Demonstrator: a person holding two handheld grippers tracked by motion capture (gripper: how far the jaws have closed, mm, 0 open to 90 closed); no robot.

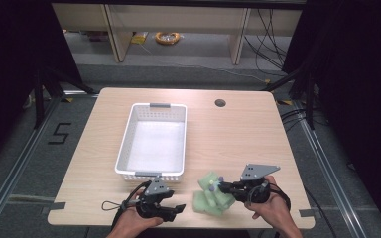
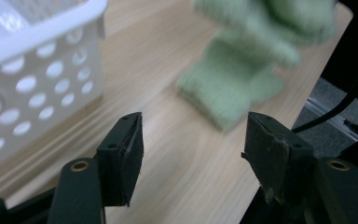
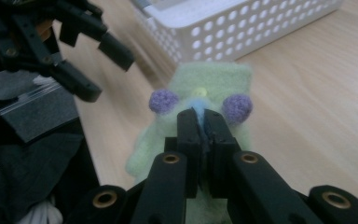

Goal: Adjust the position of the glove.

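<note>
A light green fuzzy cloth [image 1: 208,197] with two purple pom-poms lies partly lifted near the table's front edge, right of centre. My right gripper [image 1: 222,186] is shut on its upper part; in the right gripper view the jaws [image 3: 204,123] pinch the cloth [image 3: 214,79] between the pom-poms. My left gripper [image 1: 178,208] sits low at the front edge, left of the cloth, and points toward it. Its jaws [image 2: 193,149] stand open with bare table between them, and the cloth [image 2: 242,79] hangs blurred beyond them. A white perforated basket [image 1: 124,144] stands empty behind the left gripper.
The basket's wall [image 2: 42,70] is close on the left in the left gripper view. The left gripper [image 3: 98,60] shows at the upper left of the right gripper view, near the basket [image 3: 242,28]. A round cable hole [image 1: 220,103] lies at the table's back right. Both hands are at the front edge.
</note>
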